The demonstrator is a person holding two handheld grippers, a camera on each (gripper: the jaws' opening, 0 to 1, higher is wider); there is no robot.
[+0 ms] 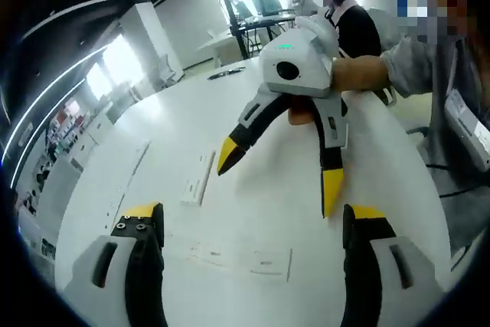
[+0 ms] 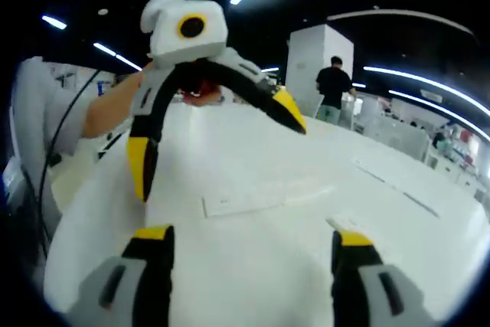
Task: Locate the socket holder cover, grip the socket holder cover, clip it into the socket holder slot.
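Both hand-held grippers, left [image 1: 253,223] and right [image 2: 249,246], hover spread and empty above the white table [image 1: 253,189]

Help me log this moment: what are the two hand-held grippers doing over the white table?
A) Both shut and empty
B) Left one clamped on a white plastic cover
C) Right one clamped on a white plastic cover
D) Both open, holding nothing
D: the left hand-held gripper and right hand-held gripper both show spread yellow-tipped jaws with nothing between them; flat white plastic pieces lie on the white round table.
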